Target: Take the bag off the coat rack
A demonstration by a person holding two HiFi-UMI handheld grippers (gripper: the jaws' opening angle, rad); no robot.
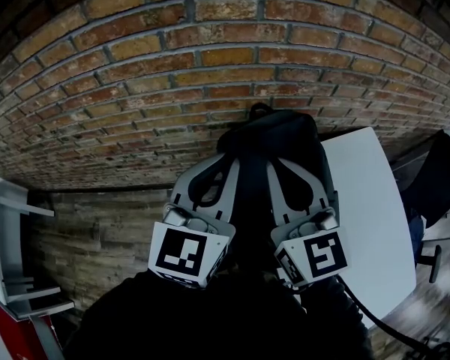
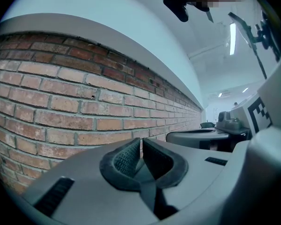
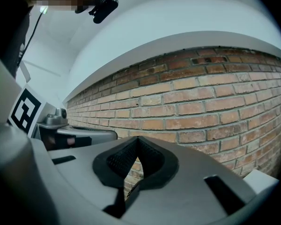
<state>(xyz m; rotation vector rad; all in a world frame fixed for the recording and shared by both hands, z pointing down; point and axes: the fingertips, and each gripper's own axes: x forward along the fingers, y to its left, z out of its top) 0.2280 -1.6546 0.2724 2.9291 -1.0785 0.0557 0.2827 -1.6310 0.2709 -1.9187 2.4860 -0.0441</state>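
A black bag (image 1: 274,137) with a top loop (image 1: 259,111) hangs against the brick wall (image 1: 172,73) at the middle of the head view. What it hangs from is hidden. My left gripper (image 1: 226,160) and right gripper (image 1: 274,163) are held side by side with their tips at the bag's lower edge. In the left gripper view the left gripper (image 2: 141,142) is shut to a hairline slit, with only the brick wall (image 2: 61,107) beyond it. In the right gripper view the right gripper (image 3: 137,138) is shut, pads meeting, with nothing between them. Neither gripper view shows the bag.
A white tabletop (image 1: 367,223) stands to the right of the bag. A white shelf unit (image 1: 7,253) is at the lower left. A dark garment (image 1: 442,178) hangs at the far right. Wooden floor (image 1: 105,238) lies below the wall.
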